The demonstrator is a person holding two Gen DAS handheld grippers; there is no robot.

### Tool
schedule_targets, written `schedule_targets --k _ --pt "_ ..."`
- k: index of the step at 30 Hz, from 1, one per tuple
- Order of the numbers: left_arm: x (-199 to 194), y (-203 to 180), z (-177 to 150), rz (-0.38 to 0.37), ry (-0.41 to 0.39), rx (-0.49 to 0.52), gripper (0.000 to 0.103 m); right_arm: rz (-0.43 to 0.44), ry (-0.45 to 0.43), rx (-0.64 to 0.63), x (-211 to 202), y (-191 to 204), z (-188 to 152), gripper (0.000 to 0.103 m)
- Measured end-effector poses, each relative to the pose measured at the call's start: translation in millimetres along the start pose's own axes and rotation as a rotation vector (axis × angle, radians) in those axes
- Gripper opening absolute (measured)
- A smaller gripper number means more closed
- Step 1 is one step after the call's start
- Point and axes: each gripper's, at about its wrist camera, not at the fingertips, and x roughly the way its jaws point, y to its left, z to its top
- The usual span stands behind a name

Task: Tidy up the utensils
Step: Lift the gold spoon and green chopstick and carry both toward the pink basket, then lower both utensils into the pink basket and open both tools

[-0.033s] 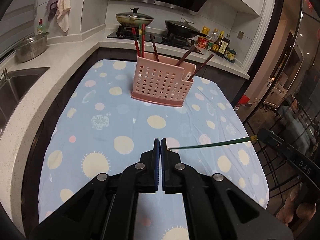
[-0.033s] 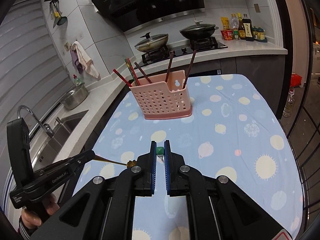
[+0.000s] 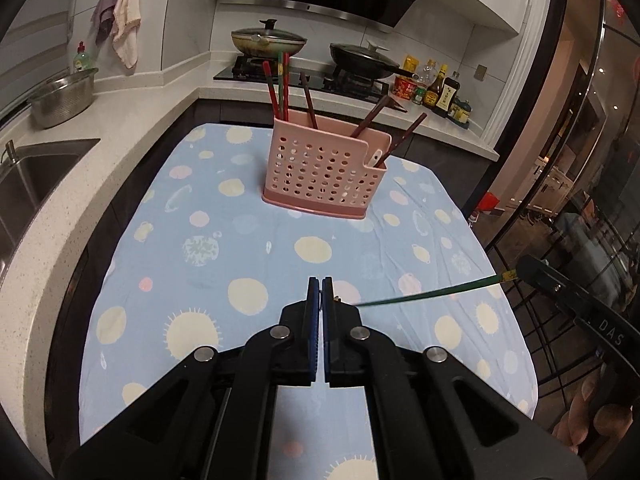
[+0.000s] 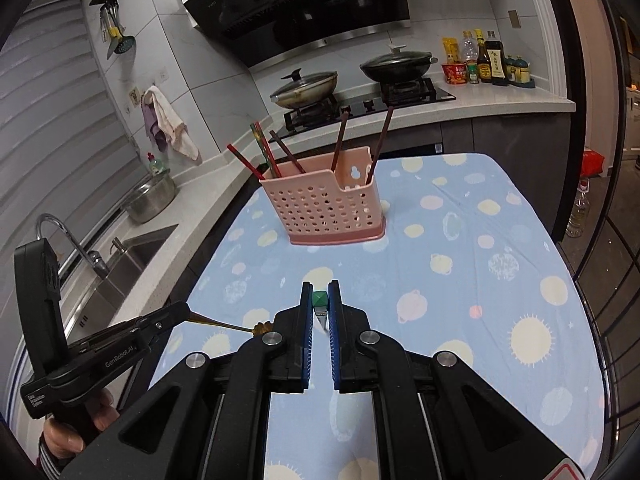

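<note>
Jaws of both grippers are clenched on one green chopstick (image 3: 428, 295) held level above the desk (image 3: 168, 264). At the left gripper (image 3: 321, 292) the pads meet almost completely, and the chopstick's thin gold-tipped end is mostly hidden behind the right-hand pad, so its seat there is hard to make out. At the right gripper (image 4: 320, 300) only the chopstick's square green butt shows between the pads; the shaft runs off behind the left finger. In the left wrist view the right gripper sits at the frame's right edge, largely cut off, with fingers of the person's hand (image 3: 592, 424) dim below it. In the right wrist view the left gripper stands at lower left, its handle gripped by the other hand (image 4: 76, 428), partly out of frame.

Ahead on the blue spotted cloth stands a pink perforated utensil holder (image 3: 324, 176), well apart from both grippers, with several red and brown chopsticks (image 3: 280, 88) leaning out of its compartments. Nothing lies between the grippers and the holder. Beyond are a stove with two lidded pans (image 3: 268, 38), sauce bottles (image 3: 438, 90), a steel bowl (image 3: 60, 98) and a sink (image 3: 36, 172).
</note>
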Motion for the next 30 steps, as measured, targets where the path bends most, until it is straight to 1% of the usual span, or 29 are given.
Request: schedule_targets --k 5,11,15,21,27,30 --pt "-1.8 -1.7 33.1 0.0 -0.055 0.021 0.001 0.019 -0.054 0.001 2.2 2.1 31.8 0.007" --pt "2.5 -1.4 78.6 -0.007 -0.113 0.037 0.001 0.014 -0.139 -0.031 7.0 7.6 73.3 0.007" --pt "10.0 -0.7 110.2 0.012 -0.147 0.058 0.001 0.009 -0.201 -0.053 13.5 13.1 103.8 0.007" --pt "23.6 -2.4 158.2 0.039 -0.201 0.085 0.001 0.008 -0.283 -0.082 36.5 23.7 152.8 0.007" --pt "41.4 -3.0 204.7 0.057 -0.248 0.103 0.001 0.012 -0.358 -0.084 60.2 30.4 199.9 0.007" --pt "49.3 -3.0 220.6 0.06 -0.271 0.105 0.001 0.013 -0.383 -0.077 73.6 32.8 218.6 0.007"
